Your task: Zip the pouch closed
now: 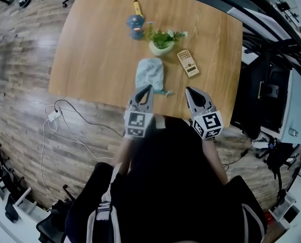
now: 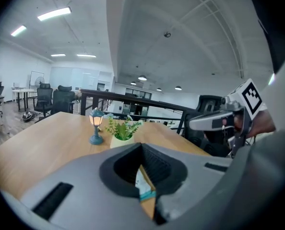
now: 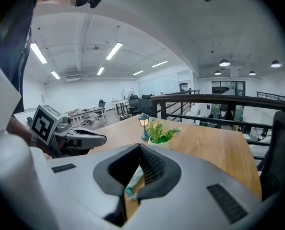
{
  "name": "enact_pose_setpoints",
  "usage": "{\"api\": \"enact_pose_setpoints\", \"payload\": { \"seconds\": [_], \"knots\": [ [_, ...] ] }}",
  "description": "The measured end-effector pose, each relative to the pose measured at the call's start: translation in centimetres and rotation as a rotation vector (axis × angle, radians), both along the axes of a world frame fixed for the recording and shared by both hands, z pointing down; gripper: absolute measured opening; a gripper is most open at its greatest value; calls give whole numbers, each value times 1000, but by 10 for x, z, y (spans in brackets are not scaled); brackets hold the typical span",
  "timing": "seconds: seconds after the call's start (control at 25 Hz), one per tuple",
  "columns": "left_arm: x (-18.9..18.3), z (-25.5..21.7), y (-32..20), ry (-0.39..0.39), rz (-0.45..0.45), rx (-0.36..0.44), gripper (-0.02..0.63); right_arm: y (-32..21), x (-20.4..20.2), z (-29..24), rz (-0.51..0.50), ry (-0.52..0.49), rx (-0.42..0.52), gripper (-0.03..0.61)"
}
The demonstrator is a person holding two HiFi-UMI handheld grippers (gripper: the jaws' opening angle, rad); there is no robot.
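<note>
Left gripper [image 2: 142, 146]: jaws pressed together at the tips, nothing clamped; held over the near edge of the wooden table [image 1: 89, 54], tip at the near end of the pouch [image 1: 150, 73]; contact with it cannot be determined. Right gripper [image 3: 140, 147]: jaws likewise pressed together and empty; held beside the left gripper, tip to the right of the pouch and apart from it. Pouch: pale blue, lying flat close to the near table edge, teal zip end [image 1: 164, 92] toward the person. Beyond the pouch: potted plant [image 1: 161, 40]; small blue lamp [image 1: 135, 21], lit; beige keypad unit [image 1: 188, 63] to the right. Floor left of table: white cable [image 1: 72, 133].
</note>
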State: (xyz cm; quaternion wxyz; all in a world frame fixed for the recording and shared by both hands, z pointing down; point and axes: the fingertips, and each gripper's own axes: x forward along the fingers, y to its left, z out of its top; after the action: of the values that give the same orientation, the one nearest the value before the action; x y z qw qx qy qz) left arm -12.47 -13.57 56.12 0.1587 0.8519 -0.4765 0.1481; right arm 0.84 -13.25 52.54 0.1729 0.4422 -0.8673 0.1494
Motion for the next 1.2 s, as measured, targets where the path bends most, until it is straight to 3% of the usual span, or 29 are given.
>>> {"api": "enact_pose_setpoints", "payload": {
  "seconds": [0.16,0.32,0.48,0.64,0.88,1.2],
  "knots": [
    [15,22,9,-24,10,-75,-2,8,-10,71,-108,42,-128,12],
    [39,64,32,-42,48,-232,-2,18,-21,172,-234,145,-332,12],
    [57,111,56,-74,89,-426,-2,17,-28,221,-260,177,-472,12],
    [77,156,73,-158,154,-602,-2,11,-27,236,-238,199,-529,12],
    [85,187,59,-246,128,-633,6,11,-29,238,-260,138,-604,12],
    [85,200,42,-320,70,-644,41,12,-28,236,-263,130,-590,12]
  ]
}}
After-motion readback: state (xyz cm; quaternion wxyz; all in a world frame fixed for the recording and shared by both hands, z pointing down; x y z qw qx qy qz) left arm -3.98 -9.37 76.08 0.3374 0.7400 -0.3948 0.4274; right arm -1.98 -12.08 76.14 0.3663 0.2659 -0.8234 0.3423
